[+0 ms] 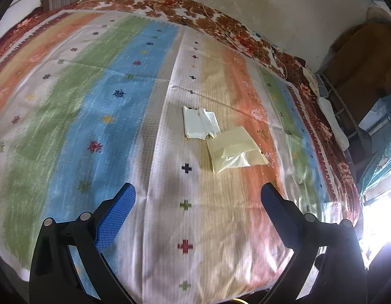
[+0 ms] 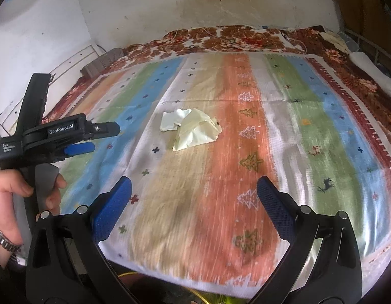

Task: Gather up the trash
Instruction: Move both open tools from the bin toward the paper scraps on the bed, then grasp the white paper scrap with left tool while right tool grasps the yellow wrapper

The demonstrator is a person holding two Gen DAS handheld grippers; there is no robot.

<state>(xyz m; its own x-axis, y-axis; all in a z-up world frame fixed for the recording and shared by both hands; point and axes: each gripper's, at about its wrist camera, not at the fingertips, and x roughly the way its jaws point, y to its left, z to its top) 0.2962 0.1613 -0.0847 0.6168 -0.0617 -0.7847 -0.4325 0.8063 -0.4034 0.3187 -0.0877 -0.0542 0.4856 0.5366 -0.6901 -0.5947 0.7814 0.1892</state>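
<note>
- Left wrist view: left gripper spread wide, empty, above striped bedspread; white wrapper and pale yellow wrapper touching, ahead, slightly right of centre.
- Right wrist view: right gripper wide apart, empty; both wrappers ahead, left of centre; left gripper far left, held by hand.

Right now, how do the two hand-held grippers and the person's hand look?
Each hand-held gripper, left and right, has black plastic arms and blue textured finger pads. The left body reads "GenRobot.AI". The person's hand has a metal link wristwatch.
</note>
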